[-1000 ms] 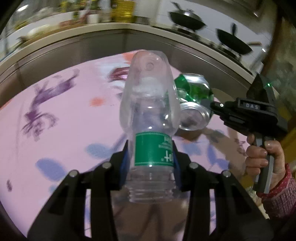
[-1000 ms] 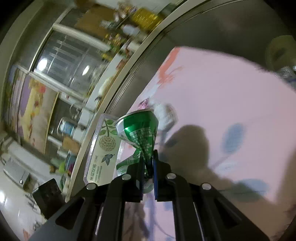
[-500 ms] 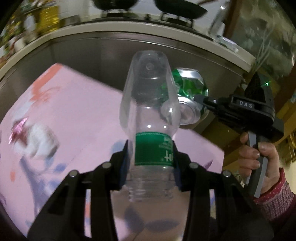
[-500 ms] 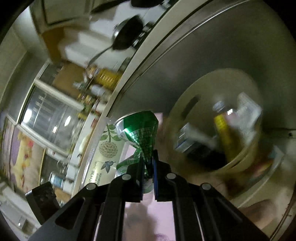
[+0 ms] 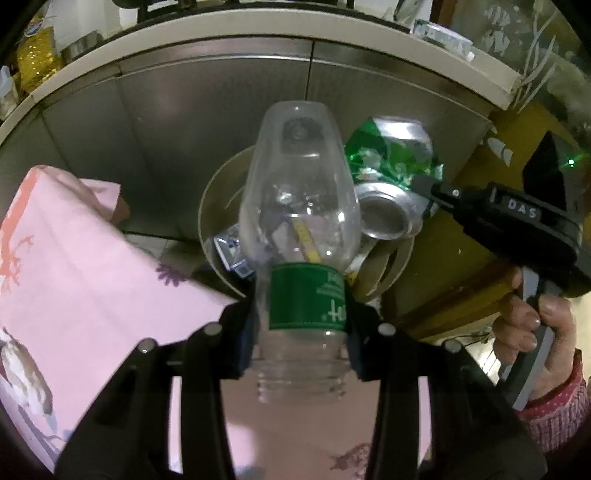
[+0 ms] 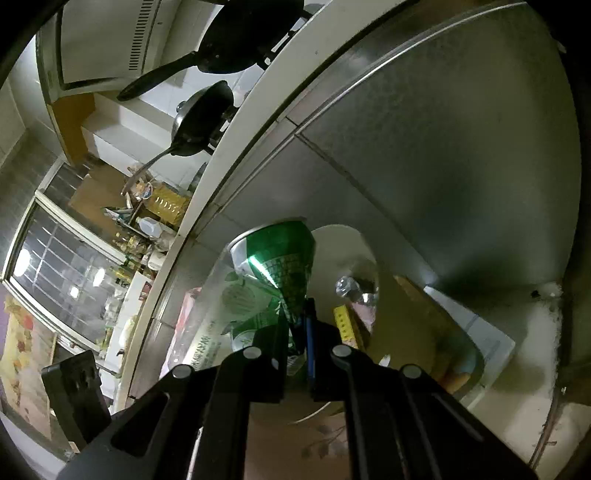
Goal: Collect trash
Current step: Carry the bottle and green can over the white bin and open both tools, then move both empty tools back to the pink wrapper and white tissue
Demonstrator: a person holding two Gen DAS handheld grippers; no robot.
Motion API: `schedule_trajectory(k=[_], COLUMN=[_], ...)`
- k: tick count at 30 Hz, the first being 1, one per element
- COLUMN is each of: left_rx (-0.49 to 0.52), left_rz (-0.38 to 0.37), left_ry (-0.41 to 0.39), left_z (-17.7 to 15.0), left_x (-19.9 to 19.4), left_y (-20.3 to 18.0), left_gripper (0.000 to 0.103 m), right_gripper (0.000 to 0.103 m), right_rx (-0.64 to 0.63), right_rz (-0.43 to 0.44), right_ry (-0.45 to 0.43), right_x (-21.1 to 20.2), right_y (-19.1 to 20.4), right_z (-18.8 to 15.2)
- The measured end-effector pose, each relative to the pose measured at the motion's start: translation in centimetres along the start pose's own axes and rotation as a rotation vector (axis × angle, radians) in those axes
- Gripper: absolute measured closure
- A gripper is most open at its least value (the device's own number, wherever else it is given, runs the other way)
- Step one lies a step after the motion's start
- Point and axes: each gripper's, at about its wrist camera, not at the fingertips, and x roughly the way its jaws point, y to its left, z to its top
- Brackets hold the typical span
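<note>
Clamped in the left claw [image 5: 300, 325] is one clear plastic bottle [image 5: 299, 206], gripped at its green label, neck toward the camera and base pointing away. Just right of it, the right claw [image 5: 424, 184], held by one hand [image 5: 532, 325], pinches one crushed green can [image 5: 391, 184]; from its own wrist view that claw [image 6: 295, 332] is squeezed nearly closed on the can [image 6: 277, 266]. Beyond both hangs one round trash bin [image 5: 218, 206] with scraps inside, beside a pink-clothed table [image 5: 74, 266]. Farther off stand grey metal cabinet fronts [image 5: 207, 110], and two black pans [image 6: 207, 118] sit on the stove.

Home kitchen: pans [image 6: 207, 122], counter [image 5: 258, 29].
</note>
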Motion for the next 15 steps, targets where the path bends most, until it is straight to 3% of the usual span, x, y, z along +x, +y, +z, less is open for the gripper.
schedule_trajectory(k=[7, 11, 12, 13, 15], left_rx=[0.000, -0.020, -0.022, -0.019, -0.010], left_rz=[0.042, 0.089, 0.106, 0.134, 0.152], left_ry=[0.038, 0.019, 0.007, -0.014, -0.037], left_z=[0.5, 0.7, 0.6, 0.5, 0.3], left_x=[1.6, 1.2, 0.9, 0.5, -0.4], left_y=[0.0, 0.2, 0.3, 0.3, 0.2], left_gripper=[0.064, 0.044, 0.036, 0.034, 0.033], right_gripper=[0.098, 0.092, 0.084, 0.078, 0.055], right_rx=[-0.026, -0.051, -0.054, -0.054, -0.064], right_rz=[-0.031, -0.090, -0.093, -0.091, -0.096], right_ry=[0.004, 0.063, 0.077, 0.087, 0.076], right_x=[0.4, 1.9, 2.2, 2.5, 2.5], right_y=[0.2, 0.9, 1.0, 1.1, 1.6], right_z=[-0.3, -0.9, -1.2, -1.4, -1.7])
